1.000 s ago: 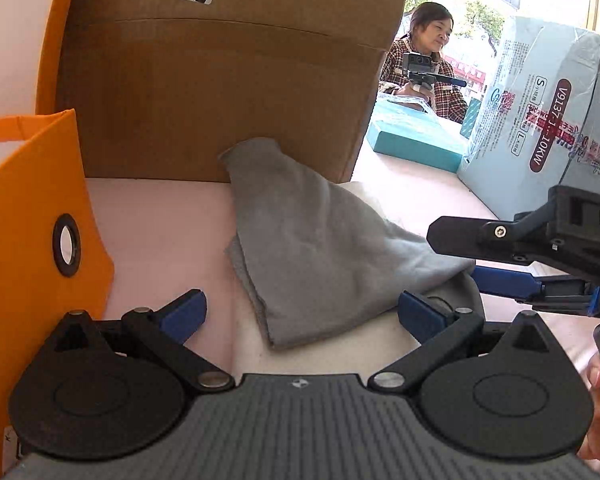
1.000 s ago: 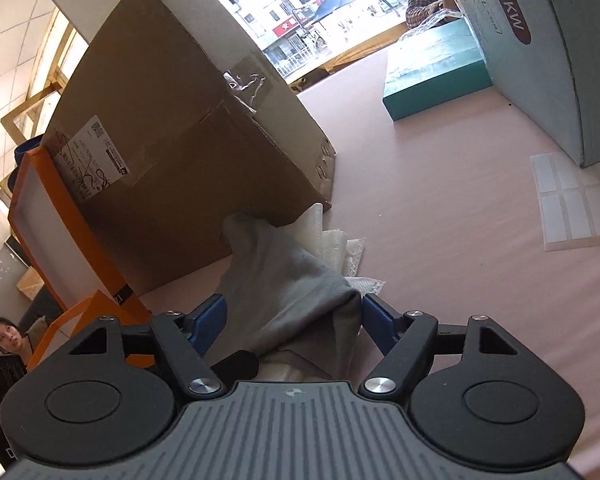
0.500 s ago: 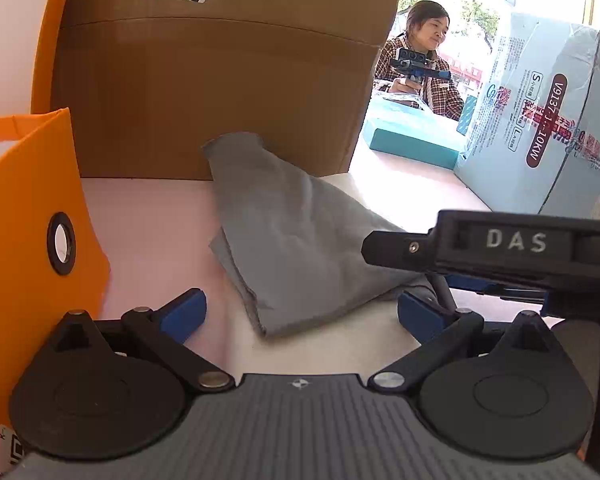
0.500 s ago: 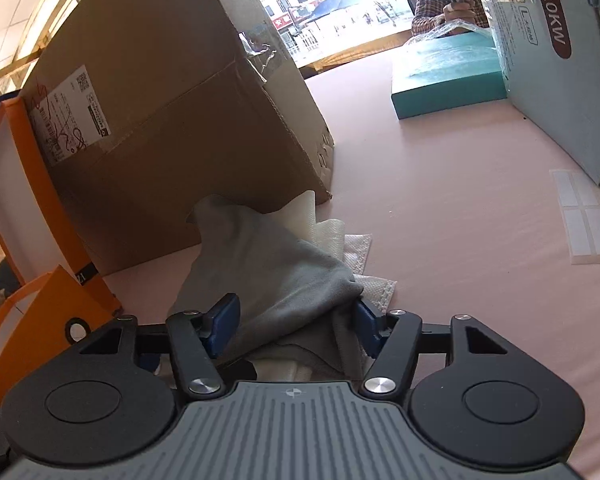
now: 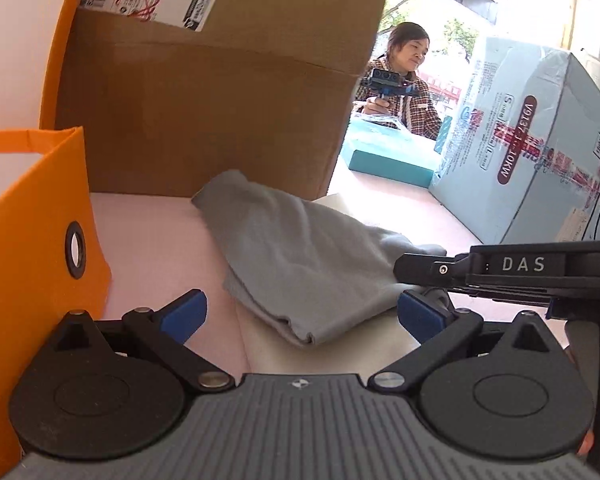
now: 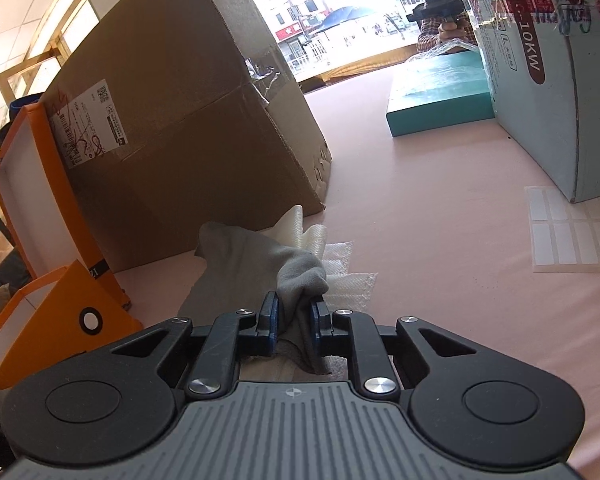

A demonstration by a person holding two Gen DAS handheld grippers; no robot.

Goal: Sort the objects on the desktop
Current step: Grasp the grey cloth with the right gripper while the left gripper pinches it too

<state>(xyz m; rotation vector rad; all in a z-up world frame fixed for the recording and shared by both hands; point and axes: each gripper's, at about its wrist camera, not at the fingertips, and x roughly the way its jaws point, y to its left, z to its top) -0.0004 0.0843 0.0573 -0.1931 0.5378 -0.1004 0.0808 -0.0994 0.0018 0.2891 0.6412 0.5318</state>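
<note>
the grey cloth (image 6: 256, 264) lies on the pink table (image 6: 440, 240) by the cardboard box (image 6: 180, 128), on some white mesh pieces (image 6: 340, 276). right gripper (image 6: 294, 318) is pinched onto its near corner, left gripper (image 5: 300, 312) spread wide and empty over the other edge. so grabbed but not put anywhere yet imo. the orange file holder (image 5: 28, 240) crowds the left, the blue carton (image 6: 560, 80) the right.
</note>
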